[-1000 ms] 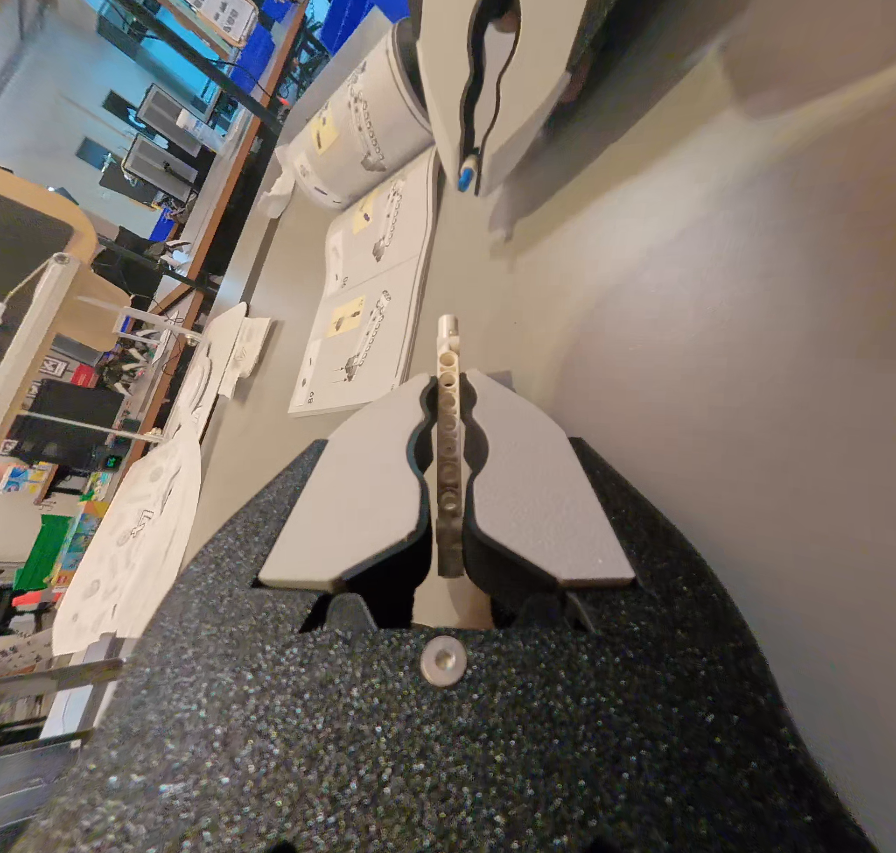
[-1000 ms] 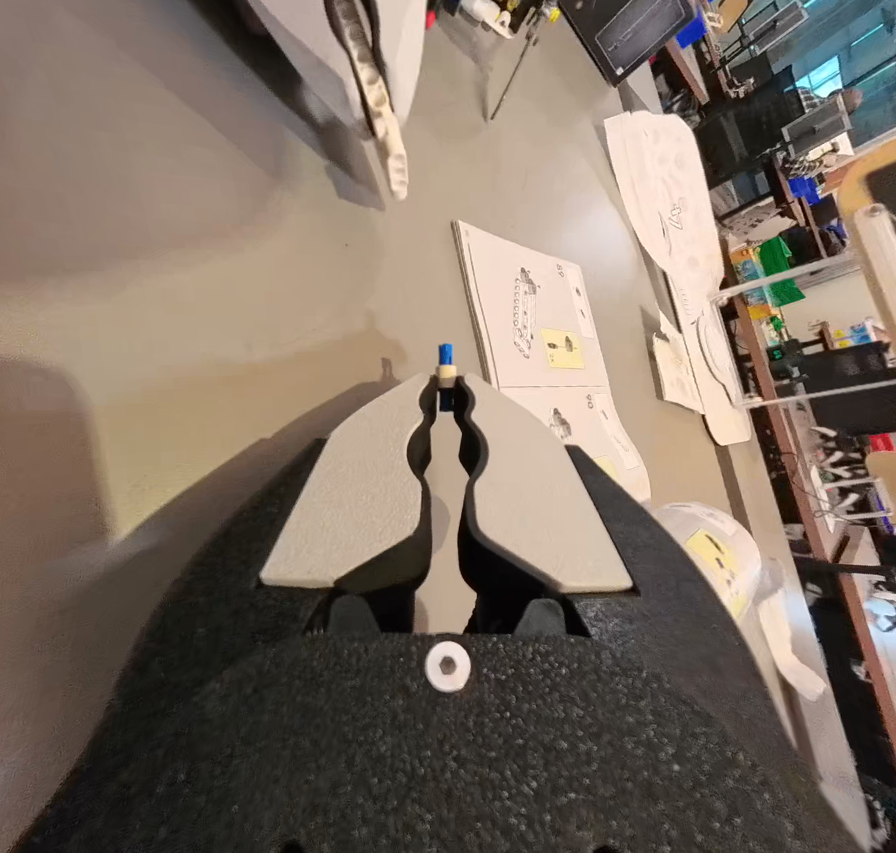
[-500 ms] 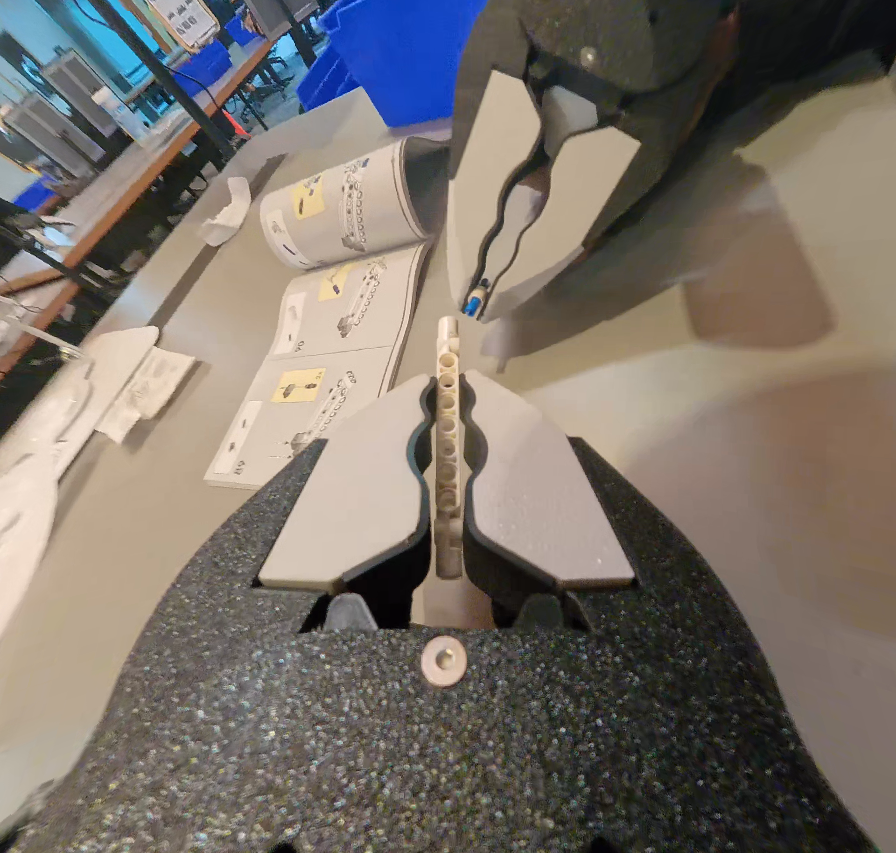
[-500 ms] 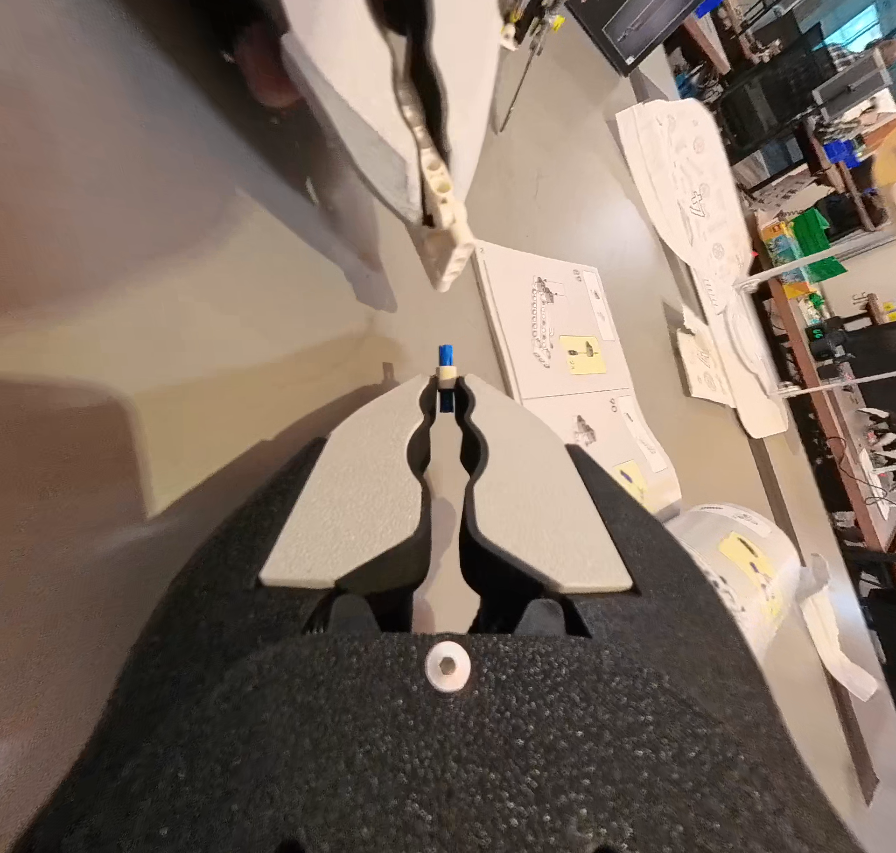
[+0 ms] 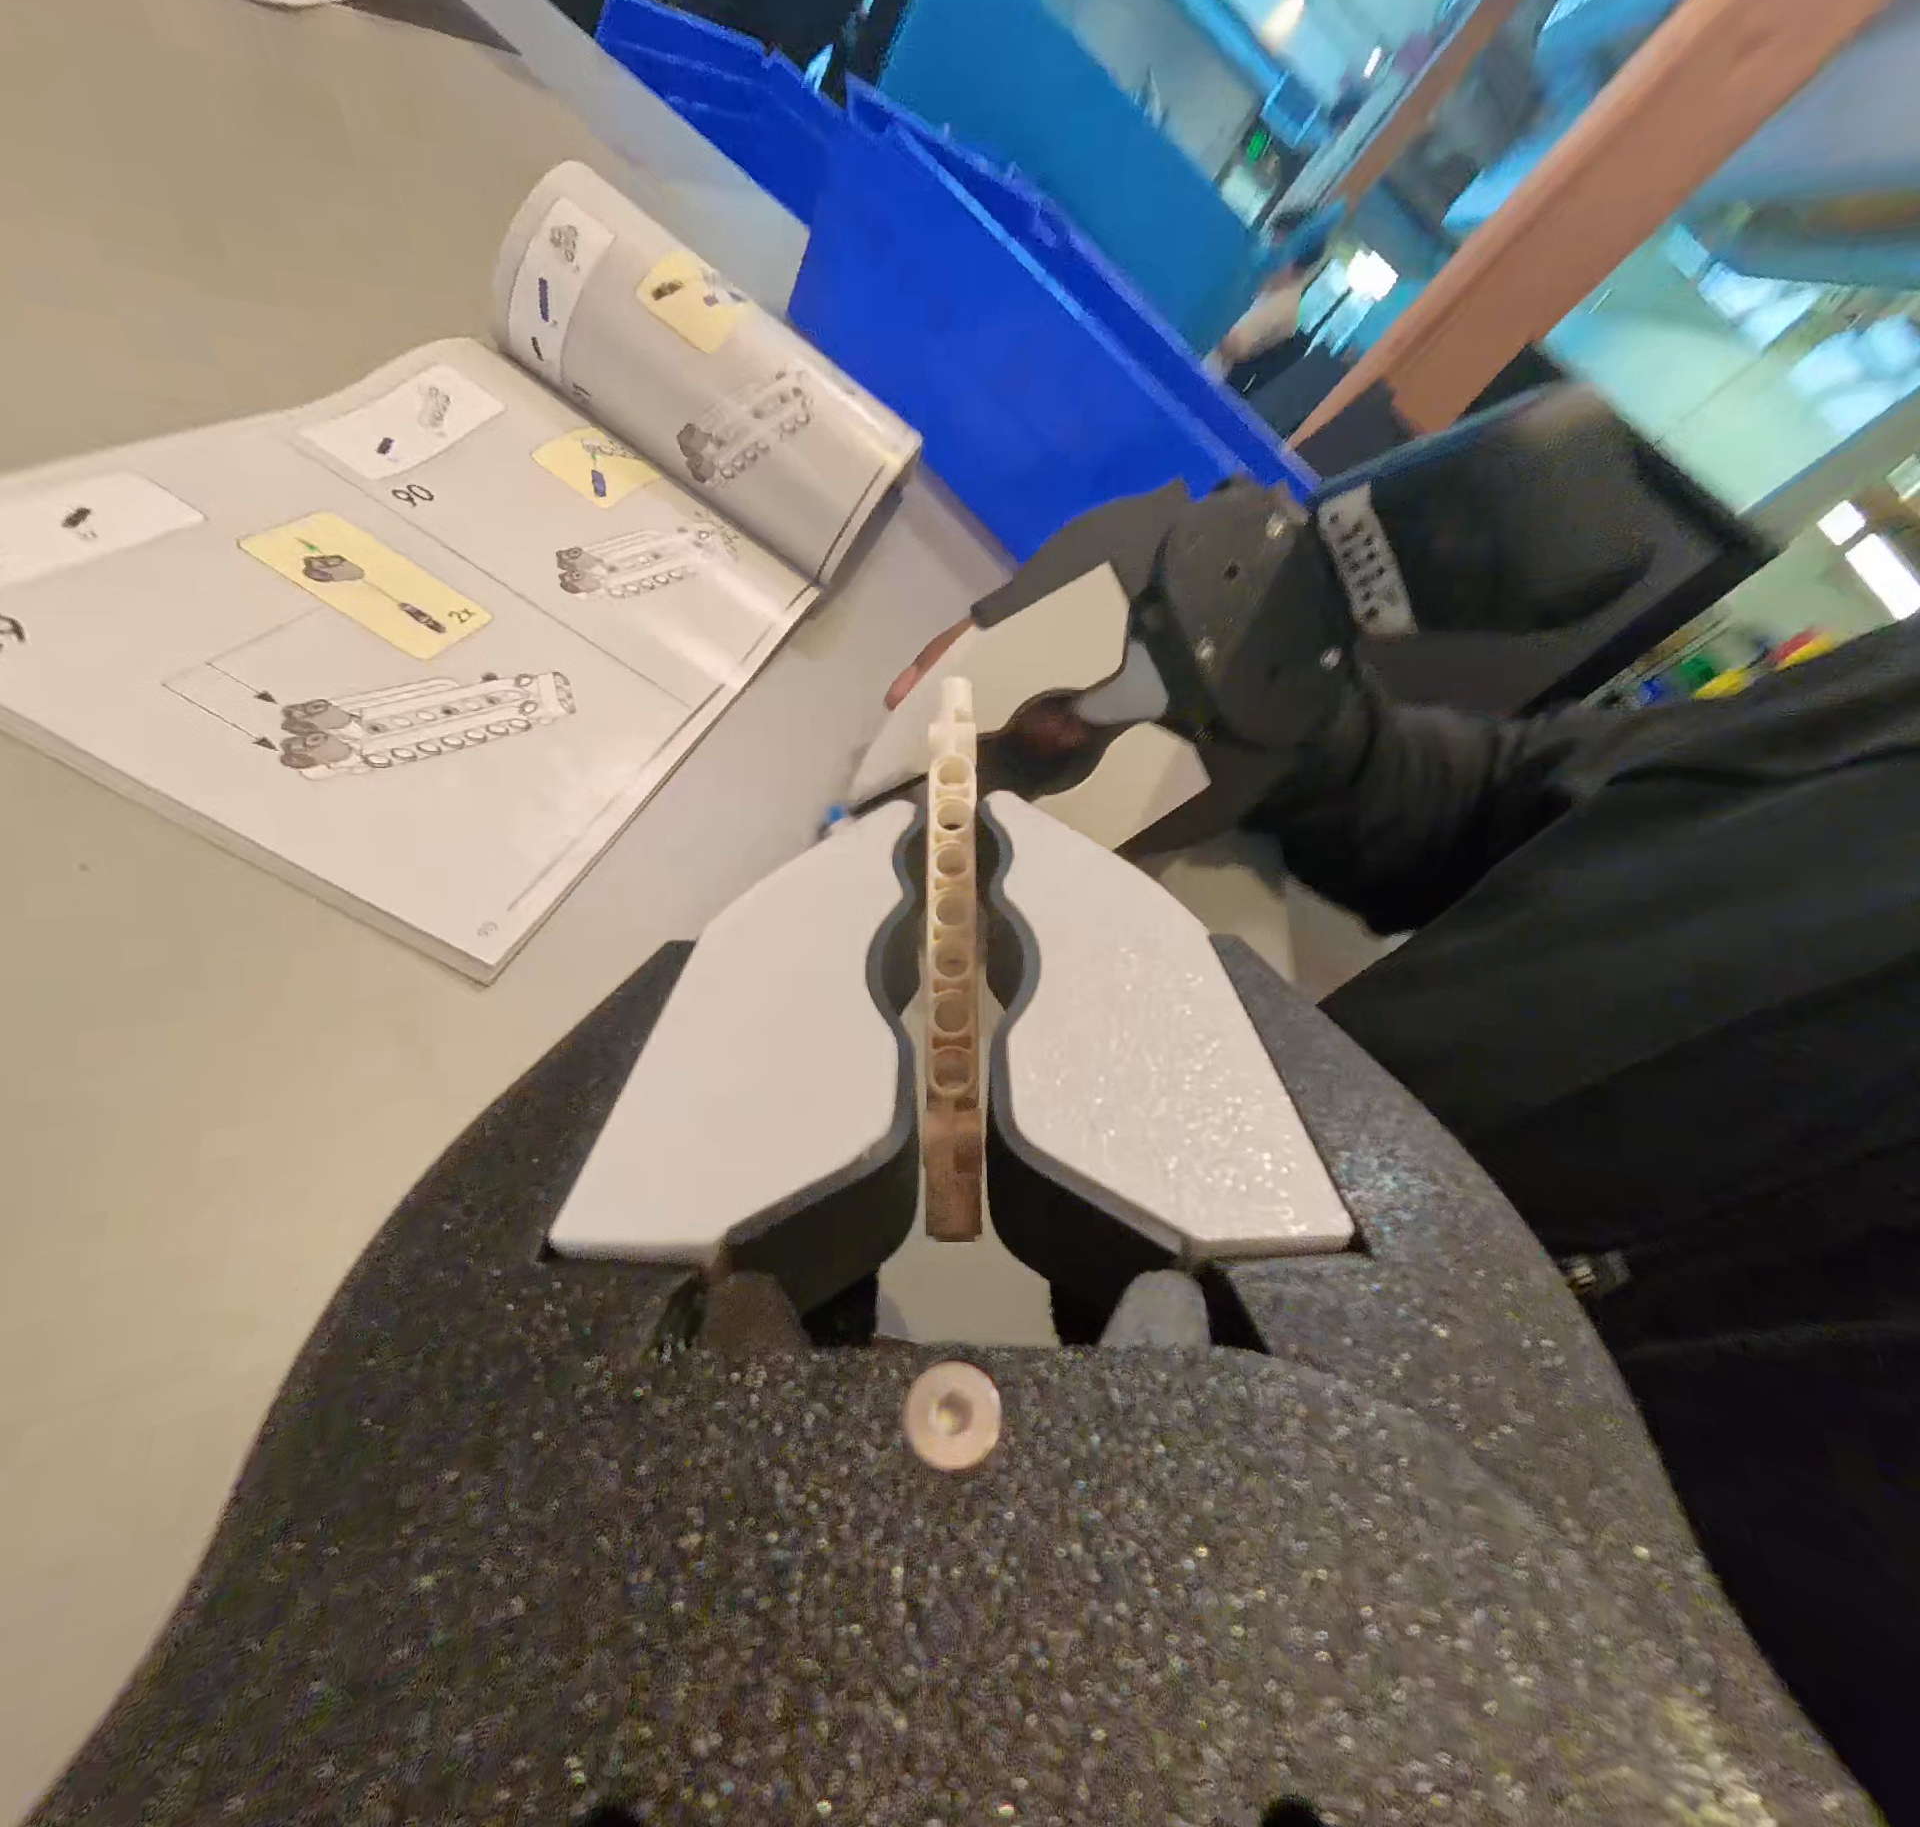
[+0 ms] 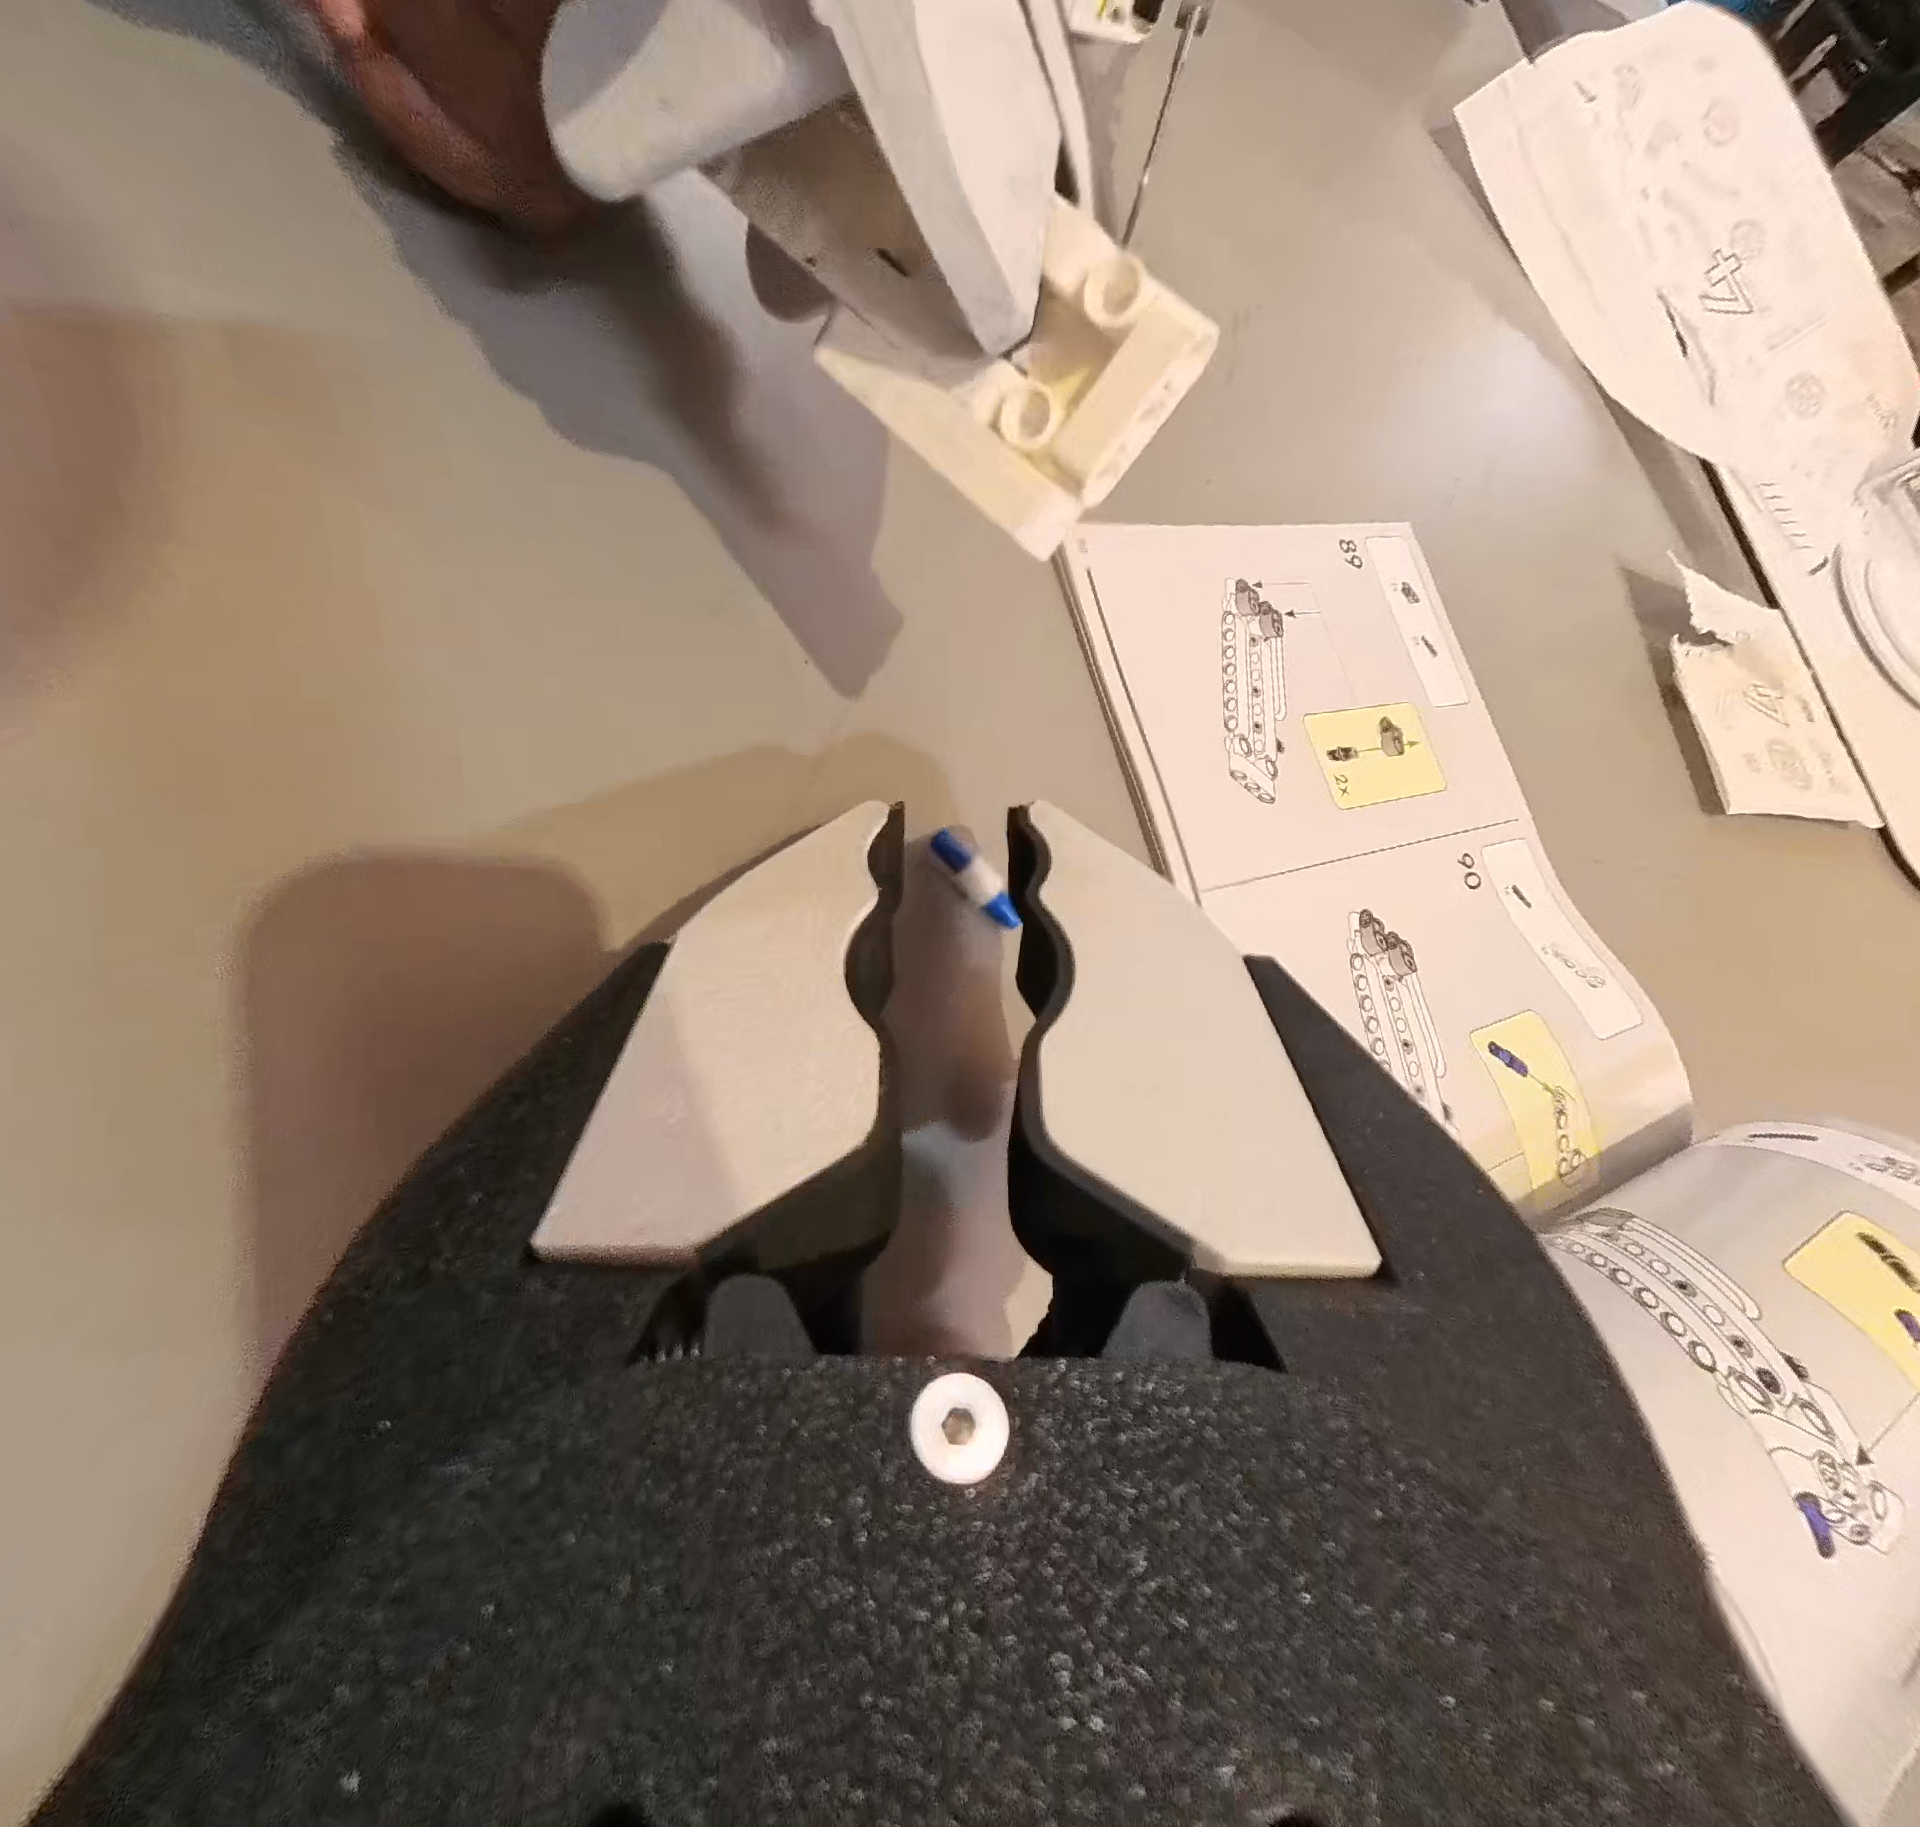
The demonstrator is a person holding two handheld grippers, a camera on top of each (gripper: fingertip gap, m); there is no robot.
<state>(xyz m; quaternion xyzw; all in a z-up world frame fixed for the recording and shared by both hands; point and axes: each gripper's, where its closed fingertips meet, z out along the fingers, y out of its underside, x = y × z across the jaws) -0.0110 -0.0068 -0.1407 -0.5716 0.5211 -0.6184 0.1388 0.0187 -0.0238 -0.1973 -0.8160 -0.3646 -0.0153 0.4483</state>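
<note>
Released since half a second ago, blue-and-white pin [image 6: 974, 877] is lying loose between right gripper [image 6: 956, 832]'s parted fingers beside printed booklet [image 6: 1340, 738]; left gripper [image 5: 953, 821] is clamping holed white beam [image 5: 951, 904], its far end blurred.

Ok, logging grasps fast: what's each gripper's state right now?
Left gripper: closed on the white holed beam.
Right gripper: open; blue-and-white pin lies loose between its fingers.

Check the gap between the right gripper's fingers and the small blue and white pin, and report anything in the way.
Nothing visible blocks it. The blue and white pin lies tilted between the right gripper's open fingers, above the grey table, with only its lower end near the right-hand finger.
</note>
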